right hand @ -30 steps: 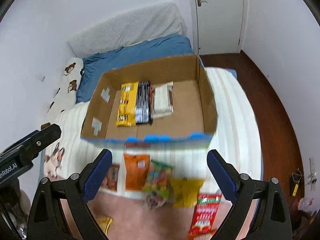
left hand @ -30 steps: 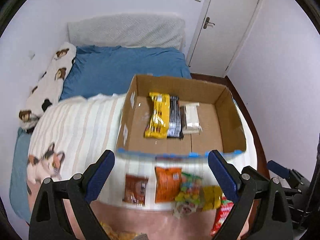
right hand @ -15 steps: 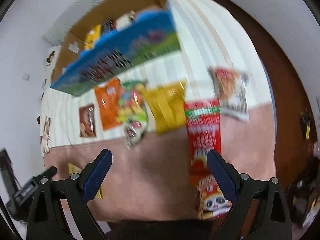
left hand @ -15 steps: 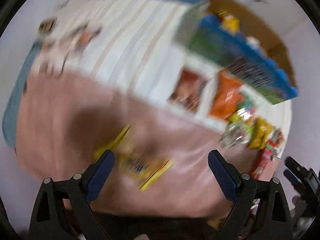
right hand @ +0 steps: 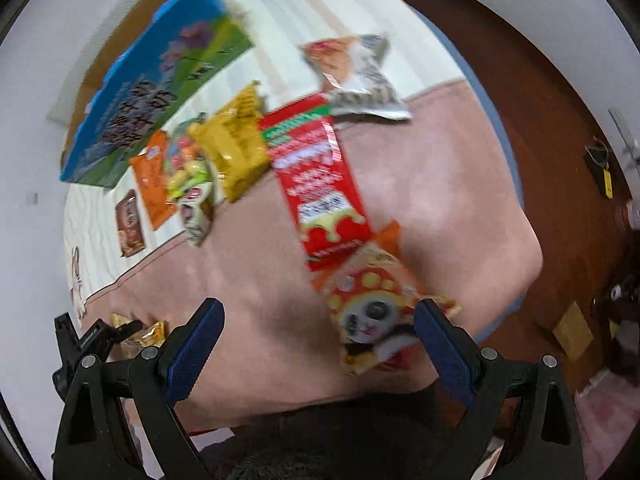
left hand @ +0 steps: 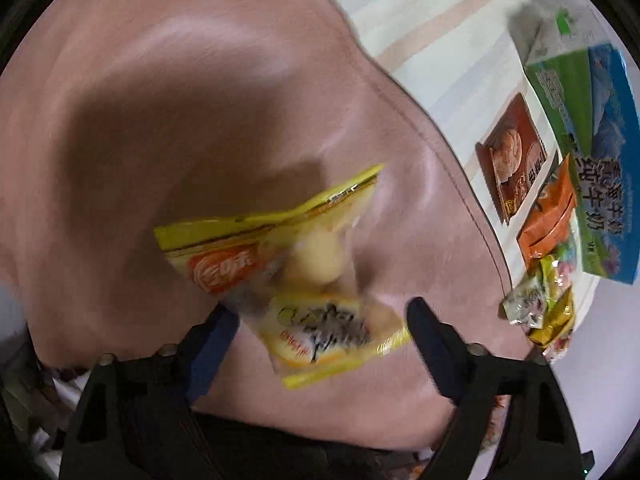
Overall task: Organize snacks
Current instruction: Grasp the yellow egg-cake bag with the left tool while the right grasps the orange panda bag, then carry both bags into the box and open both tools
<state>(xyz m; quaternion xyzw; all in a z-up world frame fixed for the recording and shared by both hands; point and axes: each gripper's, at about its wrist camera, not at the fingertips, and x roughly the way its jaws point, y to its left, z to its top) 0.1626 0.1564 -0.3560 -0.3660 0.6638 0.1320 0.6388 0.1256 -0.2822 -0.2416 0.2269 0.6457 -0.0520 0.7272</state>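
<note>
My left gripper (left hand: 320, 316) is open, its jaws on either side of the near end of a yellow snack bag (left hand: 288, 264) lying on the pink blanket (left hand: 180, 80). My right gripper (right hand: 318, 320) is open above the blanket, with a panda snack bag (right hand: 376, 312) just inside its right finger (right hand: 440, 344). A red bag (right hand: 316, 184), a gold bag (right hand: 240, 144), an orange bag (right hand: 154, 176), a candy bag (right hand: 188, 172), a brown packet (right hand: 129, 224) and a silver-orange bag (right hand: 352, 72) lie beyond. The cardboard box (right hand: 152, 84) stands behind them.
The left gripper and the yellow bag show at the lower left of the right wrist view (right hand: 100, 336). The bed edge drops to a brown wooden floor (right hand: 560, 120) on the right. The box's blue-green printed side (left hand: 592, 152) faces me.
Both grippers have swung down from looking into the box to close over the blanket. The left one now straddles the yellow bag; the right one is near the panda bag.
</note>
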